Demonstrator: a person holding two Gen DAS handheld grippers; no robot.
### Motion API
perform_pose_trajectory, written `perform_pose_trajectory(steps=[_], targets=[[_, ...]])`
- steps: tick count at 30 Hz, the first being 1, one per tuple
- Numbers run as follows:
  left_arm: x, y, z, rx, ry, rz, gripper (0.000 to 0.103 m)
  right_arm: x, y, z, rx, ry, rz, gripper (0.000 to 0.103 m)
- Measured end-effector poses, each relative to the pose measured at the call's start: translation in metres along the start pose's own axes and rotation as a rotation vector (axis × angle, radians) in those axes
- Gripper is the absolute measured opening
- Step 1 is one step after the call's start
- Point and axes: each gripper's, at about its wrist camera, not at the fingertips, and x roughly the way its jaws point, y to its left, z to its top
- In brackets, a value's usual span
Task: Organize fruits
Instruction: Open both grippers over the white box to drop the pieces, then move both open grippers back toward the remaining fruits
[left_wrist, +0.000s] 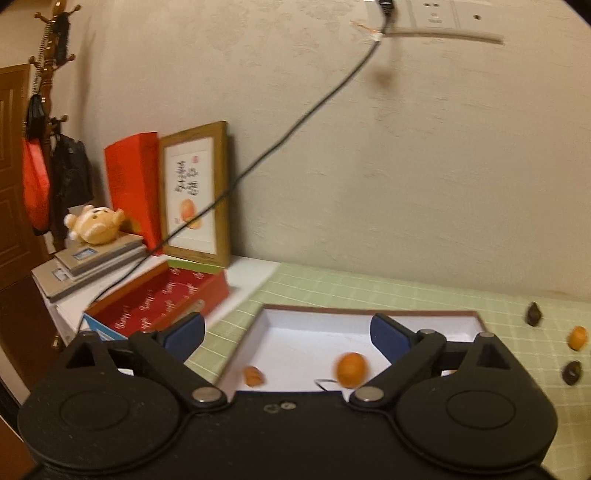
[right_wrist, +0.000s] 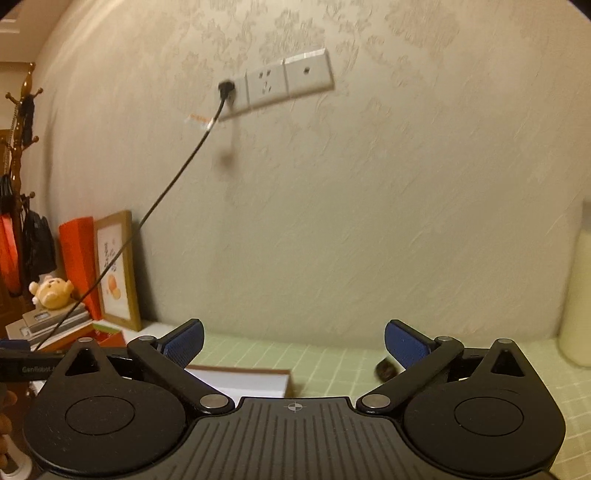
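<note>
Inside the white box (left_wrist: 314, 332), an orange fruit (left_wrist: 351, 370) was seen at five o'clock; both the left gripper (left_wrist: 287, 330) and the right gripper (right_wrist: 293, 341) were spread wide and held nothing.

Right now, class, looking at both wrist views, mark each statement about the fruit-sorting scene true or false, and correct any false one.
1. The white box holds an orange fruit. True.
2. The left hand-held gripper grips a fruit. False: its jaws are open, with nothing held.
3. Another orange fruit lies outside the box on the green cloth. True.
4. The right hand-held gripper is shut. False: it is wide open.
</note>
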Motion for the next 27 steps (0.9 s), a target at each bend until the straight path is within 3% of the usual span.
perform_pose_trajectory(steps=[8,14,27], targets=[[-0.013,-0.051,-0.017,0.043,0.029,-0.119,0.089,-0.023,-0.054,-0.001,0.090,0.021,-0.056,0.103],[-0.011,-0.094,-0.028,0.084,0.068,-0.242,0.072,-0.024,-0.083,-0.008,0.085,0.123,-0.158,0.103],[-0.016,-0.174,-0.056,0.203,0.096,-0.385,0.064,-0.036,-0.118,-0.029,0.132,0.187,-0.250,0.103]])
